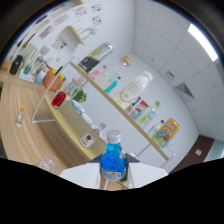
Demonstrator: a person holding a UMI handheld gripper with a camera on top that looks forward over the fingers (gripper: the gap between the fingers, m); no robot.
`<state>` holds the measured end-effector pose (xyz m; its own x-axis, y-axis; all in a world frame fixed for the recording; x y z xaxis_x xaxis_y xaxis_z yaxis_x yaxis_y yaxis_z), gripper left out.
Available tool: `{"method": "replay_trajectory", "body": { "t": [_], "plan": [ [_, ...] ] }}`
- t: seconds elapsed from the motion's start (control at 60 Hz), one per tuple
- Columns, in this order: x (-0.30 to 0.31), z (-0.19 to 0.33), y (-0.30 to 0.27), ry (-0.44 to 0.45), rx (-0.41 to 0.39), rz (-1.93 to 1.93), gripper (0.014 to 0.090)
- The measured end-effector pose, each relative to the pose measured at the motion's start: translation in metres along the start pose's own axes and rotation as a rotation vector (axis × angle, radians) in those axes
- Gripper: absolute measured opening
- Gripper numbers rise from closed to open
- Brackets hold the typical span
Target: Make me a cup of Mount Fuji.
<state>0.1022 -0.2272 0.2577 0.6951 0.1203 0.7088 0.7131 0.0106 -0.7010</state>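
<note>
Your tool [114, 172] is clenched on the blue bottle [113, 159], lifted and tilted; looks like the pouring step, so next find the cup.

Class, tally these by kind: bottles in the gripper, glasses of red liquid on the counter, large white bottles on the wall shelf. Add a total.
blue bottle, pressed between both fingers of the gripper: 1
glass of red liquid: 1
large white bottle: 1
Total: 3
</note>
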Motion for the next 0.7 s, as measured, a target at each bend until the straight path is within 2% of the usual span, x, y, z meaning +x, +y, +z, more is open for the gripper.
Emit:
{"method": "replay_trajectory", "body": {
  "t": [0.067, 0.15, 0.433, 0.533, 0.7],
  "plan": [
    [0.015, -0.007, 0.016, 0.013, -0.013, 0.213, 0.0366],
    [0.021, -0.01, 0.057, 0.002, -0.069, 0.42, 0.0367],
    [-0.017, -0.003, 0.231, -0.048, -0.354, 0.735, 0.0366],
    [-0.031, 0.001, 0.26, -0.084, -0.41, 0.78, 0.0364],
    [-0.048, 0.005, 0.277, -0.15, -0.448, 0.815, 0.0365]
  ]
}}
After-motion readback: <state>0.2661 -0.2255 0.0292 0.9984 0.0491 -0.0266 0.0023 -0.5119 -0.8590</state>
